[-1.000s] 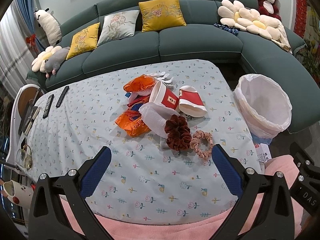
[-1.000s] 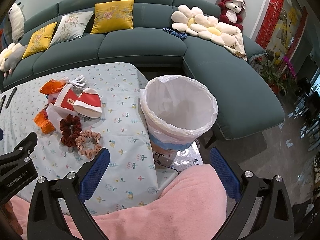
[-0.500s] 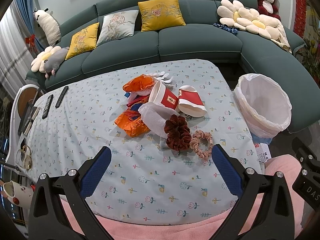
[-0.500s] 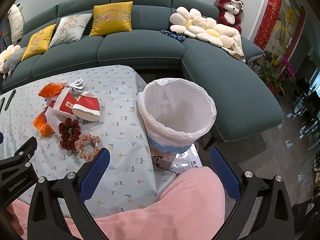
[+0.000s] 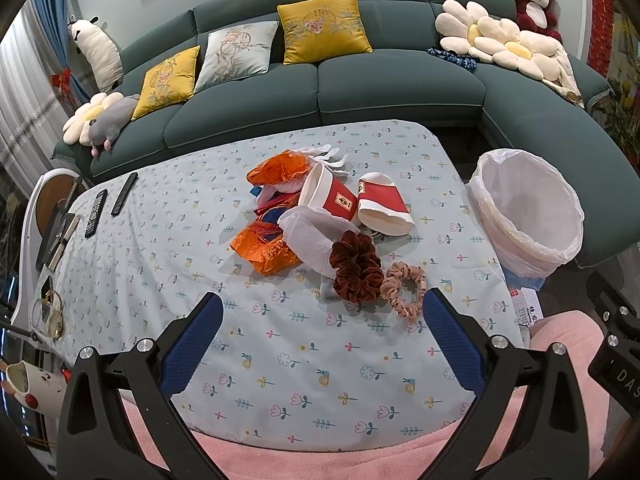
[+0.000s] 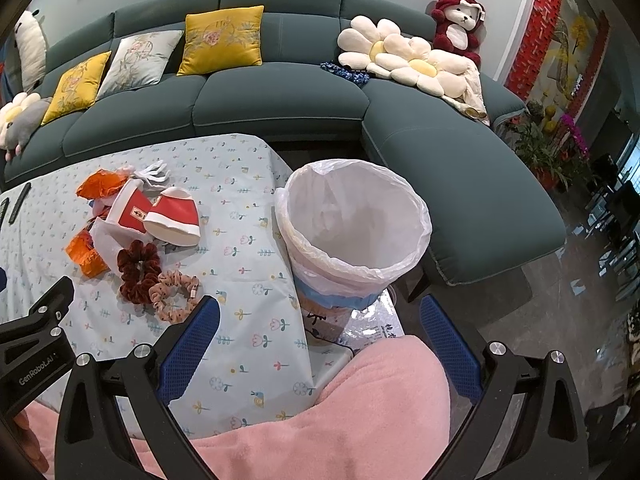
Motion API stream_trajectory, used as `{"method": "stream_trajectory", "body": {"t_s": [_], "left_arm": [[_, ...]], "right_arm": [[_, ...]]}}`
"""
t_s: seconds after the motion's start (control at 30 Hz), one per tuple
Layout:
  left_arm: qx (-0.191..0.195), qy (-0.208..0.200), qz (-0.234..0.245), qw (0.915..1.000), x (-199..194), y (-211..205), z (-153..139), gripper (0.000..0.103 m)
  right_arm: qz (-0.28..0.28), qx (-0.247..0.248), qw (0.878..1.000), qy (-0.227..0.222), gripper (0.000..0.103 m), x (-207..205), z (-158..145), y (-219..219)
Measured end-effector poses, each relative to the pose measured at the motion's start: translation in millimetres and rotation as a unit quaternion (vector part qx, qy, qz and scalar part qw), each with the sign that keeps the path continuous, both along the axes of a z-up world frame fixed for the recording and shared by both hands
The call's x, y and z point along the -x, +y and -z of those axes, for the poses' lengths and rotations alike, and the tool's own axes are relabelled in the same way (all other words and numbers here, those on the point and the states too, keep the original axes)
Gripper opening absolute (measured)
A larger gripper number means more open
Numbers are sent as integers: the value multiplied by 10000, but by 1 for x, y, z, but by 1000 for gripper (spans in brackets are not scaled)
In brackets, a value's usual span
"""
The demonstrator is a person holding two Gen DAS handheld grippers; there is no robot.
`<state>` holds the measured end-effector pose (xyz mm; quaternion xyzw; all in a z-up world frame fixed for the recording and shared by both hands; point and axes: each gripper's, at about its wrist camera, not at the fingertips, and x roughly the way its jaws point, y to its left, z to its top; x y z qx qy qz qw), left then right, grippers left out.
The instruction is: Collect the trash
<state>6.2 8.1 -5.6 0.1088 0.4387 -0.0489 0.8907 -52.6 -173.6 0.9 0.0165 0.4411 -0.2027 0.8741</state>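
A heap of trash lies mid-table: two red paper cups [image 5: 334,200] [image 5: 384,206] on their sides, orange wrappers [image 5: 266,248], a white plastic bag [image 5: 310,242], white plastic forks [image 5: 328,154]. A dark red scrunchie [image 5: 356,266] and a pink scrunchie [image 5: 404,286] lie in front of it. A bin [image 5: 528,216] with a white liner stands at the table's right edge; in the right wrist view the bin [image 6: 354,224] is dead ahead. My left gripper [image 5: 320,342] is open and empty, near the front edge. My right gripper [image 6: 320,344] is open and empty, short of the bin.
The table [image 5: 160,240] has a floral blue cloth. Two remotes [image 5: 108,204] lie at its far left. A teal sofa [image 5: 360,80] with cushions wraps the back and right. A pink blanket [image 6: 360,420] lies under both grippers. A mug [image 5: 28,380] sits at the lower left.
The right wrist view has shifted slightly, so the bin sits more central and nearer. The left gripper has barely moved. Both stay open.
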Motion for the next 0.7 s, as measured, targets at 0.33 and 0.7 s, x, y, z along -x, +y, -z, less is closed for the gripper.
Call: {"method": "stream_trajectory", "body": {"t_s": [0.33,0.7], "left_arm": [[0,-2,-13,10000,-1,0,0,95],[9,-10,-10,10000,-1,0,0,95]], "right_arm": [[-7,-4,10000,-24,96,-1,-3,-1],[1,19,10000,-72,96,-4,-9,0]]}}
